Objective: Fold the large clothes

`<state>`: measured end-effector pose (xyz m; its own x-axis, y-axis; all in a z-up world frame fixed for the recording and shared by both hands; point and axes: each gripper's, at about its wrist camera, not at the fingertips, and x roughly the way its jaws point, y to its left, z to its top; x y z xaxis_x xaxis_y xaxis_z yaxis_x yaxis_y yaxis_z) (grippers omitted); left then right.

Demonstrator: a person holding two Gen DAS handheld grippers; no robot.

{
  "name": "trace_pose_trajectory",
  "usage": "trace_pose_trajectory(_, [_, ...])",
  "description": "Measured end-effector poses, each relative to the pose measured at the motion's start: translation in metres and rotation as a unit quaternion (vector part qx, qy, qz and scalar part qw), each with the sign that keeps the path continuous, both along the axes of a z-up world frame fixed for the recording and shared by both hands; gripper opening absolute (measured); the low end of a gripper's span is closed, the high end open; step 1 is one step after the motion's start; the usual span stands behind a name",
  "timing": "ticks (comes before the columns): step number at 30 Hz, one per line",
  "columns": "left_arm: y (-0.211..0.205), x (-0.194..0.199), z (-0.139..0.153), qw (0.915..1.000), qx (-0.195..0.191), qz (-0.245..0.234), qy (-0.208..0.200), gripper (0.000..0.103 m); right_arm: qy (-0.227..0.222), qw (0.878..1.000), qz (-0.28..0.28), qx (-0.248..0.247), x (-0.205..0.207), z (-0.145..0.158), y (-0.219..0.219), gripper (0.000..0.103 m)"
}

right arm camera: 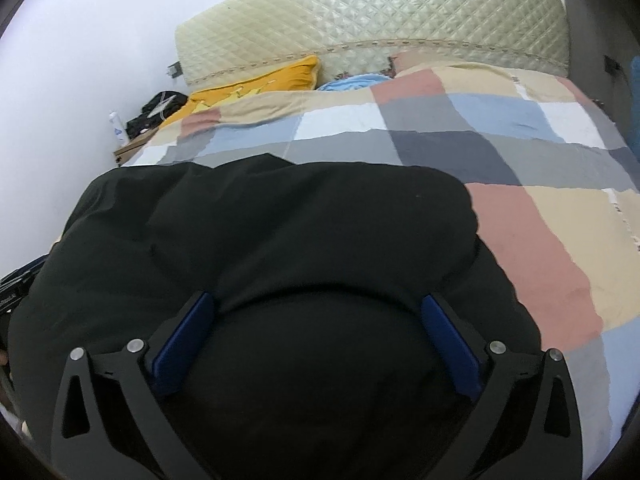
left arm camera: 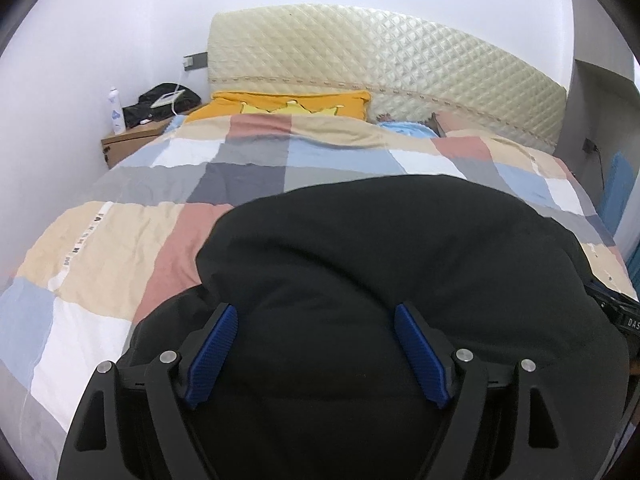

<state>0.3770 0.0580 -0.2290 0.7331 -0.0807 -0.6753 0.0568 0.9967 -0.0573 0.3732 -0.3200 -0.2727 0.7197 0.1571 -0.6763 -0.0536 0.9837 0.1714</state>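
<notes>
A large black garment [left arm camera: 380, 248] lies folded over in layers on the near part of a bed with a checked quilt [left arm camera: 120, 248]. It also fills the near part of the right wrist view [right arm camera: 280, 232]. My left gripper [left arm camera: 316, 316] is open, its blue pads spread wide just above the garment's near left part, holding nothing. My right gripper [right arm camera: 318, 304] is open too, its blue pads wide apart over the garment's near right part, empty. The other gripper's black body shows at the frame edge in each view.
The checked quilt [right arm camera: 540, 220] spreads around the garment. A yellow pillow [left arm camera: 288, 106] and a blue cloth [left arm camera: 404, 128] lie by the quilted headboard [left arm camera: 380, 60]. A wooden nightstand [left arm camera: 132, 140] at far left carries a white bottle [left arm camera: 115, 110] and a black bag [left arm camera: 168, 102].
</notes>
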Motion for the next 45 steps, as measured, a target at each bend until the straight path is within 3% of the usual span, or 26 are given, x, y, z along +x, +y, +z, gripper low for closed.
trace_pose_trajectory(7, [-0.002, -0.014, 0.029, 0.9985, 0.041, 0.037, -0.005, 0.081, 0.003, 0.999, -0.029, -0.019, -0.017, 0.032, 0.005, 0.103])
trace_pose_trajectory(15, [-0.006, -0.071, 0.105, 0.9985, -0.014, 0.047, -0.023, 0.081, -0.080, 0.997, -0.019, -0.015, -0.078, 0.125, 0.026, 0.103])
trace_pose_trajectory(20, [-0.013, -0.121, 0.151, 0.9981, -0.026, 0.032, -0.046, 0.081, -0.128, 0.991, -0.024, -0.010, -0.131, 0.177, 0.035, 0.103])
trace_pose_trajectory(24, [-0.024, -0.157, 0.171, 0.9986, -0.029, 0.014, -0.042, 0.081, -0.154, 0.988, -0.034, 0.002, -0.174, 0.208, 0.040, 0.103])
trace_pose_trajectory(36, [-0.042, -0.234, 0.219, 0.9976, -0.028, 0.010, -0.063, 0.081, -0.195, 0.980, -0.025, -0.008, -0.257, 0.255, 0.051, 0.103])
trace_pose_trajectory(45, [-0.038, -0.274, 0.239, 0.9971, -0.030, 0.023, -0.065, 0.084, -0.204, 0.979, 0.010, -0.014, -0.298, 0.268, 0.070, 0.103])
